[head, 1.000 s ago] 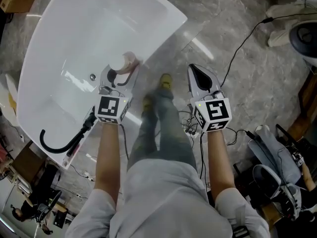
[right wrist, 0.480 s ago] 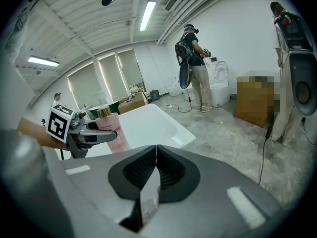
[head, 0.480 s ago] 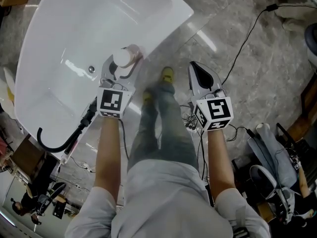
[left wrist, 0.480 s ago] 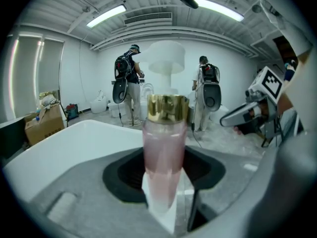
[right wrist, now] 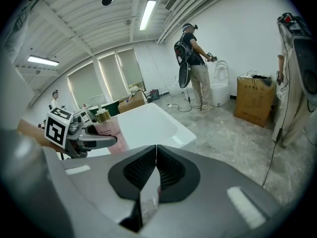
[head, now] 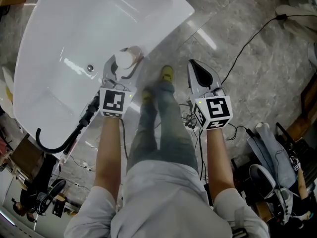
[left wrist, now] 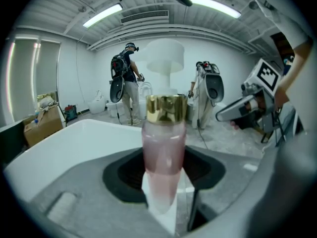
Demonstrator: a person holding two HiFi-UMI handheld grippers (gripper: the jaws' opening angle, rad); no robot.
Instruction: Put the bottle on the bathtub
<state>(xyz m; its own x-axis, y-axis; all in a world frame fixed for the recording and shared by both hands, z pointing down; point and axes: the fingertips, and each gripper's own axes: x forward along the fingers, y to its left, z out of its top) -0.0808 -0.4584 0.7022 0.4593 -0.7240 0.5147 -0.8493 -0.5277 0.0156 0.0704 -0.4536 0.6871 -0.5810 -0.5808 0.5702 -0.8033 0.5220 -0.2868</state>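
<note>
A pink bottle (left wrist: 164,152) with a gold collar and a white pump top stands upright between my left gripper's jaws, which press on its sides. In the head view the bottle (head: 127,59) hangs over the near rim of the white bathtub (head: 59,38), held by the left gripper (head: 120,69). From the right gripper view the bottle (right wrist: 105,125) shows at the left, beside the tub's rim (right wrist: 148,123). My right gripper (head: 199,74) is shut with nothing in it, over the stone floor to the right of the tub; its jaws (right wrist: 154,175) meet in a line.
A black hose (head: 62,140) curls off the tub's near end. Cables (head: 247,38) run across the marble floor. My legs and yellow shoes (head: 166,74) stand between the grippers. People with backpacks (left wrist: 126,78), toilets and cardboard boxes (right wrist: 255,100) stand farther off in the room.
Both grippers have sunk a little. The bottle in the left gripper has come lower over the tub's rim. The grip on it is unchanged.
</note>
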